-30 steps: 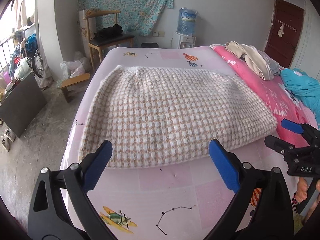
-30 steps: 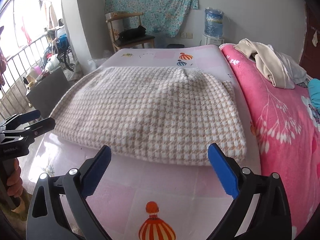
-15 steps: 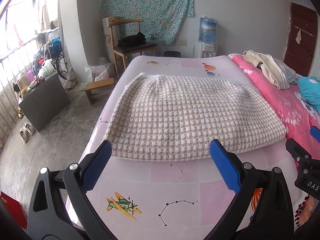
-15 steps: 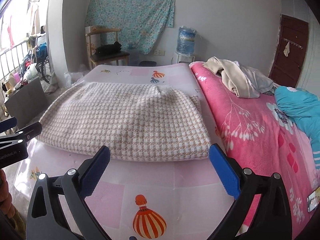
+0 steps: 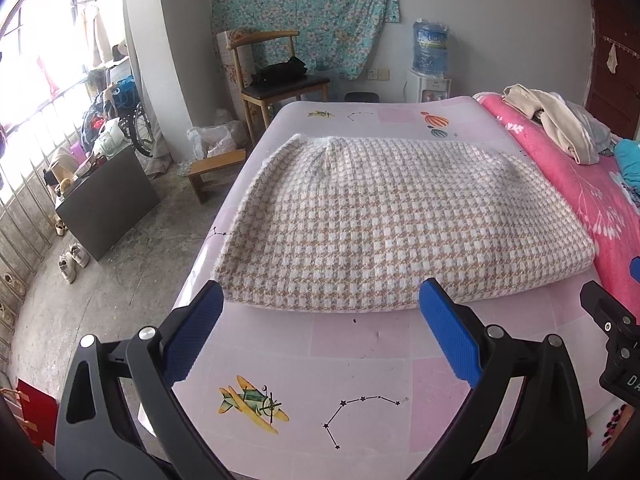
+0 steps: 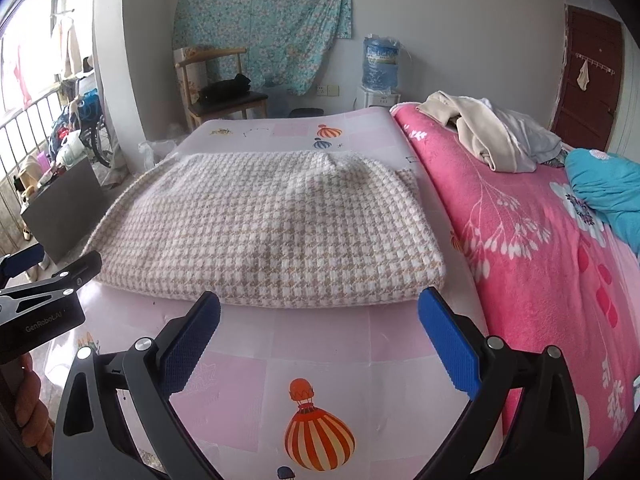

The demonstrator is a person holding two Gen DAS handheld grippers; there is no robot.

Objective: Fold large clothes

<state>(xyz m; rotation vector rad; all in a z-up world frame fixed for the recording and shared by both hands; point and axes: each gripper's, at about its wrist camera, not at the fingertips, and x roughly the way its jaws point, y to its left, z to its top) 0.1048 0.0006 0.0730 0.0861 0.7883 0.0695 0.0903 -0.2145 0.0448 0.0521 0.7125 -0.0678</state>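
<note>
A beige-and-white houndstooth knit garment (image 5: pixel 400 220) (image 6: pixel 272 224) lies folded into a flat rectangle on the pink printed bed sheet (image 5: pixel 360 360). My left gripper (image 5: pixel 320 312) hovers open over the sheet, just short of the garment's near edge, with nothing between its blue pads. My right gripper (image 6: pixel 320 320) is open too, empty, short of the garment's near right corner. The right gripper's tip (image 5: pixel 616 320) shows at the right edge of the left wrist view. The left gripper (image 6: pixel 44 300) shows at the left edge of the right wrist view, with a hand (image 6: pixel 32 408) below it.
A pink floral blanket (image 6: pixel 540 240) covers the bed's right side, with a heap of pale clothes (image 6: pixel 492 136) and a teal item (image 6: pixel 608 184) on it. Beyond the bed stand a wooden chair (image 5: pixel 276 84) and a water dispenser (image 5: pixel 430 60). A low stool (image 5: pixel 212 168) and a dark board (image 5: pixel 104 204) sit on the floor at the left.
Both grippers have pulled back and risen from the folded garment, which now looks farther away. Both stayed open and empty. The garment has not moved.
</note>
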